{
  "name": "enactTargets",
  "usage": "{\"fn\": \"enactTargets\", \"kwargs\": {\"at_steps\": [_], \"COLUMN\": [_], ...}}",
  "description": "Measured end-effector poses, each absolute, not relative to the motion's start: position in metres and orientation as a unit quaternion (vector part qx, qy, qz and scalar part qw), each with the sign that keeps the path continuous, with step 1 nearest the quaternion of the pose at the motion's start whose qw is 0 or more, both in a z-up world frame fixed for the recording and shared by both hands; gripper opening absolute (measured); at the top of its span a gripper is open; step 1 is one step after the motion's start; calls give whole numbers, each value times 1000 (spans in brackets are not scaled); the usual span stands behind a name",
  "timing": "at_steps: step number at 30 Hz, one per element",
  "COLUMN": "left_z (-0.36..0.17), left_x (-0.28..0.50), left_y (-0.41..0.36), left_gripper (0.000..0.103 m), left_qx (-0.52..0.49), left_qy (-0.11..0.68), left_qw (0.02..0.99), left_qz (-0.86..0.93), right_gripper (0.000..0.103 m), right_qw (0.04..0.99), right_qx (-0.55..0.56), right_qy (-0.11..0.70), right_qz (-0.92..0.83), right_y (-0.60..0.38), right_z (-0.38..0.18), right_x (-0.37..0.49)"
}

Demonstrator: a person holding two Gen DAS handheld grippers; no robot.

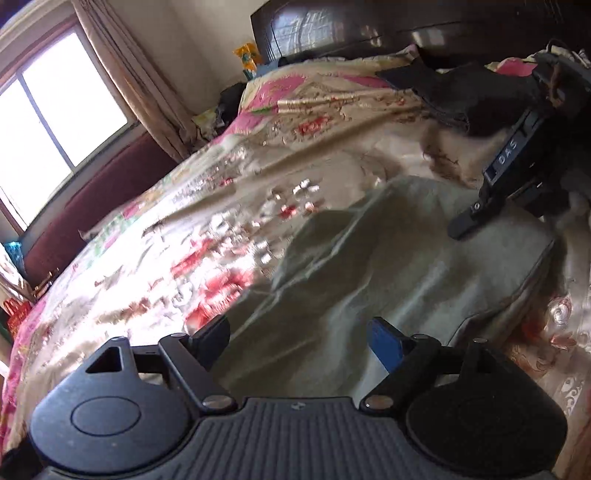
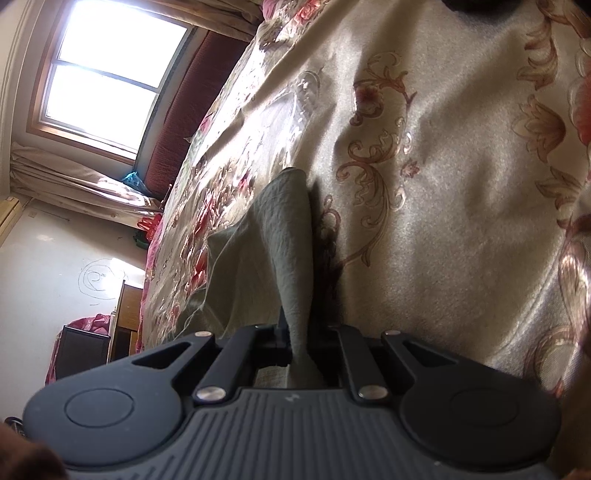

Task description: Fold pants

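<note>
Between the right gripper's [image 2: 295, 343] jaws, which are closing tight on it, a pinched fold of the olive pants [image 2: 258, 236] is rising off the bed [image 2: 443, 184]; their long axis is running away from that gripper toward the window [image 2: 107, 70]. Just ahead of the left gripper [image 1: 299, 332], whose jaws are standing wide apart and holding nothing, the rest is lying flat. Thin, matte, softly creased cotton is contrasting with the shiny floral bedspread [image 1: 166, 240]. Judging by this, the left is sitting nearer the loose cloth.

A floral bedspread [image 1: 229, 192] lies below a dark headboard [image 1: 332, 26], window [image 1: 55, 107] beside.
</note>
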State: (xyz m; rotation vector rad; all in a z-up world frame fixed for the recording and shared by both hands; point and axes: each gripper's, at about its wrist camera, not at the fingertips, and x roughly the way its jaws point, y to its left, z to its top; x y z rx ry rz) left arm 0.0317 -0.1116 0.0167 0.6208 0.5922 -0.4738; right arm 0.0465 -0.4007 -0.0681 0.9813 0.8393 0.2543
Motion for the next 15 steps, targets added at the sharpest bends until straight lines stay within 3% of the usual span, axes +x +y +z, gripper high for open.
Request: {"fn": "enactTargets", "kwargs": {"at_steps": [2,6,15], "left_z": [-6,-9,-11], "left_x": [27,6,11], "left_y": [-113,-107,-87], "left_gripper": [92,92,93], "left_qx": [299,297,220], "left_qy": [318,291,303], "left_qw": [870,880,896], "left_qz": [-230,-230,-237], "right_gripper": [9,6,5], "right_qw": [793,788,814], "right_qx": [445,462,425], "right_qy": [399,394,367], "right_qz": [121,99,150], "right_y": [-398,-398,-320], "right_z": [-69,-63,28], "right_x": [49,49,61]}}
